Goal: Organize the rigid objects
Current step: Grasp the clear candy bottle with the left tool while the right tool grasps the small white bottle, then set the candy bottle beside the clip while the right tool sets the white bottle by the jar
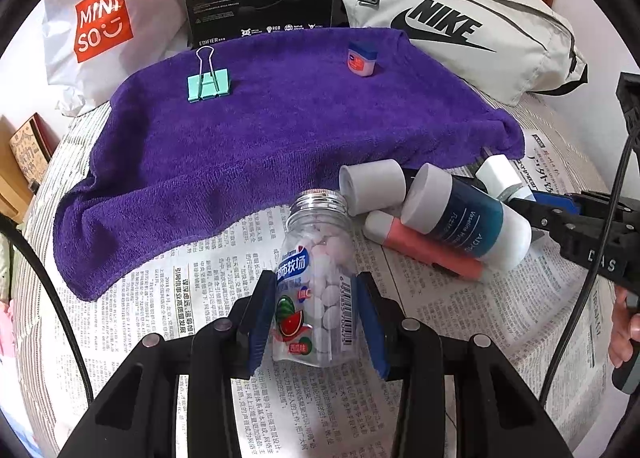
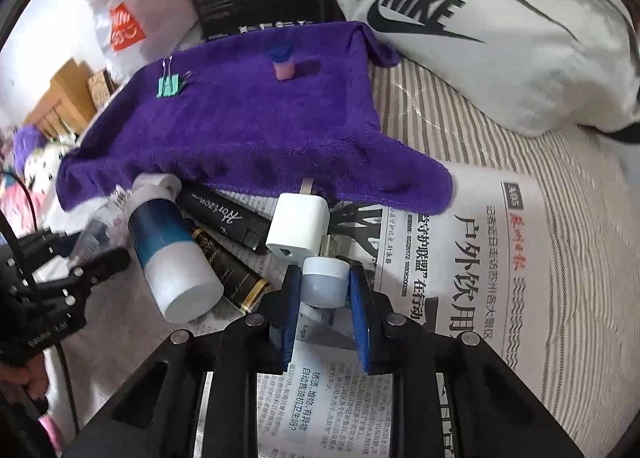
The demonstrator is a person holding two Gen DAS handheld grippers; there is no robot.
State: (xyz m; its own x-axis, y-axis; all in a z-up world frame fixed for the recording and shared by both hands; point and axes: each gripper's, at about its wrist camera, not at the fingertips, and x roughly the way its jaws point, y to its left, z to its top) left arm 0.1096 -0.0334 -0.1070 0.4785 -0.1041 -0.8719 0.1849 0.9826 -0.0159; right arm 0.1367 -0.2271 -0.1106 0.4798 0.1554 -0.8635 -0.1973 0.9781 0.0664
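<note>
Clamping the left tool (image 1: 316, 310) on the clear candy bottle (image 1: 316, 282), both blue pads pressing its label sides, cap end pointing toward the purple towel (image 1: 280, 130). Closing the right tool (image 2: 324, 290) around the small frosted jar (image 2: 323, 285), pads touching or nearly touching its sides; impossible to tell whether it is lifted off the newspaper (image 2: 500, 278) or resting on it. Judging the step as carrying both picks to the towel, where the green binder clip (image 1: 208, 84) and the little pink pot (image 1: 362, 60) are already sitting near the far edge, well apart. Doing it well: keeping the squeeze steady on the slick round bottle, raising straight up before travelling, clearing the pile of the blue-and-white lotion bottle (image 1: 464, 220), the coral tube (image 1: 428, 248) and the white charger (image 2: 298, 228) lying just beside. Setting each down in bare towel space, not touching the clip or pot, then easing the pads apart gently to avoid rolling.
</note>
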